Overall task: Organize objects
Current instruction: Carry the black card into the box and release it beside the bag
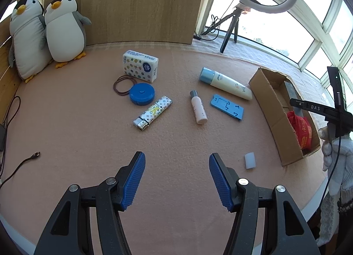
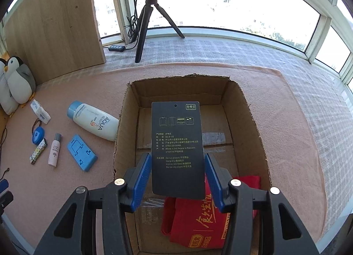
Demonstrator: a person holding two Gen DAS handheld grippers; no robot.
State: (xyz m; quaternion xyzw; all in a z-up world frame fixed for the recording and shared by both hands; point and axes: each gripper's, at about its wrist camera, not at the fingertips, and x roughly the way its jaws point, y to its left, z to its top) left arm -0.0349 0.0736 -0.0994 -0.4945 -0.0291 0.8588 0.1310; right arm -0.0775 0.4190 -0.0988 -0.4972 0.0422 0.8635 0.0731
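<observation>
The cardboard box (image 2: 247,109) serves as the landmark here: an open-topped carton standing on a pink cloth (image 1: 88,122) that covers the table. The right gripper (image 2: 177,174) hangs directly above the box's open mouth, its blue ribbed pads clamped on the two long edges of a black garment hang tag (image 2: 177,144), which stands upright between them with its printed face toward the camera and its punched hole at the far end. Inside the box, at its near end under the tag, lies a red packet (image 2: 198,221) with gold lettering; the rest of the box floor is bare cardboard with strips of clear tape. Just left of the box, almost touching its wall, lies a white sunscreen bottle (image 2: 94,121) with a light blue cap, marked AQUA. Farther left of the box lie a blue phone stand (image 2: 82,152) folded flat, a small white bottle (image 2: 54,150) with a grey cap, a patterned lighter (image 2: 38,151), a blue round tape measure (image 2: 38,135) with a brown hair tie (image 1: 122,84) beside it, and a tissue pack (image 2: 40,111). A small white block (image 1: 250,160) rests on the cloth near the box's near corner. The left gripper (image 1: 177,181) hovers over bare cloth well to the left of the box, fingers spread apart with nothing between them. Two plush penguins (image 1: 44,34) lean against a wooden board (image 1: 132,1) far from the box.
</observation>
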